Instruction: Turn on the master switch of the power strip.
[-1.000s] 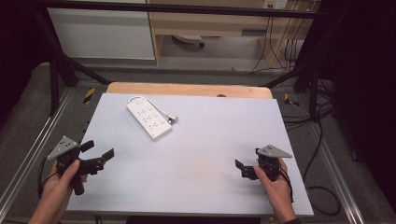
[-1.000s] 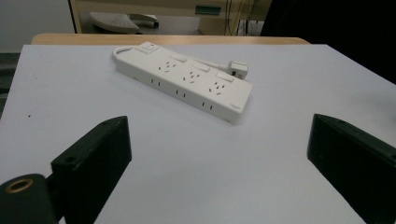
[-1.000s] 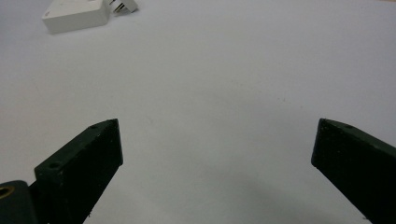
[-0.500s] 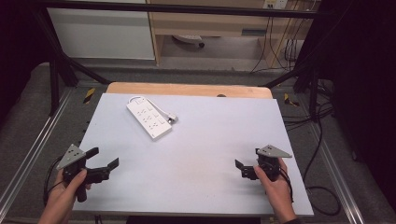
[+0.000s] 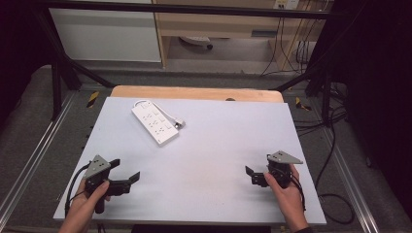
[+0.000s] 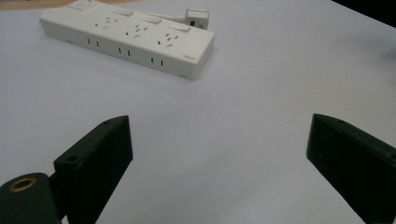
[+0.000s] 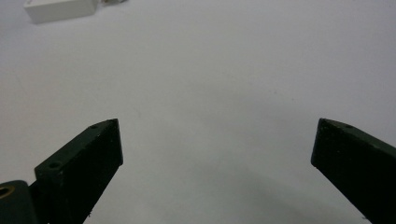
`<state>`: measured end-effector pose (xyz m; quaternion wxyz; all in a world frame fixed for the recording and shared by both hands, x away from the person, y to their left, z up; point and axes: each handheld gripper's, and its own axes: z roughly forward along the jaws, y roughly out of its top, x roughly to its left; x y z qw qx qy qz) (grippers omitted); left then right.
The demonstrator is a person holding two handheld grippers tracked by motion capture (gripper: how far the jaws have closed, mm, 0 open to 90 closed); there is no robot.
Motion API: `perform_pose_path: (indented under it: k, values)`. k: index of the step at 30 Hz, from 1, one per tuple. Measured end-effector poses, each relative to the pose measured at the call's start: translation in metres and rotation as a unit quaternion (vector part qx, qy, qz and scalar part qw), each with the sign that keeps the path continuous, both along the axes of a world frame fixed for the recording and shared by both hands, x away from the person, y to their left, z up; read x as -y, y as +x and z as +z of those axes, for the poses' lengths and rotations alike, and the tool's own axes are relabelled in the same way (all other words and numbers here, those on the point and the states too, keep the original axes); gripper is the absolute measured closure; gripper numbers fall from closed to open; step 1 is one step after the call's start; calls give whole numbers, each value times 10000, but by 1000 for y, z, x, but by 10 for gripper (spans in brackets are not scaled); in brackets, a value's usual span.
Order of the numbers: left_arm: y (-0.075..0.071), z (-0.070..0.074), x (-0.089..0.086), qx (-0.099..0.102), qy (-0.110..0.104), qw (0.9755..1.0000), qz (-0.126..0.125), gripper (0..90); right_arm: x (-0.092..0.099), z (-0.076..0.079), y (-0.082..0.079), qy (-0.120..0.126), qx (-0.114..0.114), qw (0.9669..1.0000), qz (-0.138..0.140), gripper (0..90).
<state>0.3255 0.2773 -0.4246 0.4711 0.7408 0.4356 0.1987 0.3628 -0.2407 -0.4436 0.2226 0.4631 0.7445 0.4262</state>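
I am holding my left hand-held gripper (image 5: pixel 125 175) low over the near left corner of the desk (image 5: pixel 218 145), its jaws spread wide with nothing between them. I am keeping my right hand-held gripper (image 5: pixel 253 175) at the near right side, its jaws likewise spread and empty, pointing inward across the bare white surface.

The power strip (image 5: pixel 155 124) is lying flat toward the far left part of the desk, angled, with its short cord looping at the far end and its plug (image 5: pixel 179 124) resting just beside it. In the left gripper view the power strip (image 6: pixel 128 39) is sitting straight ahead of my open jaws, well apart from them.

As I am judging it, the work is only starting: nothing is gripped, the strip is lying untouched, and the whole reach, grasp and handling are left to do. My left side is lined up best for it.
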Motion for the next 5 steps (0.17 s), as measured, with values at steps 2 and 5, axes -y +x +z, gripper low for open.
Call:
perform_pose_path:
  k: [2,5]
  values:
    - [1,-3,2,30,32,10000,14,82,0,-3,2,-65,-109,9999,-63,26]
    - [3,-5,4,57,158,9999,41,76,-1,-11,7,-237,-313,9992,-89,25]
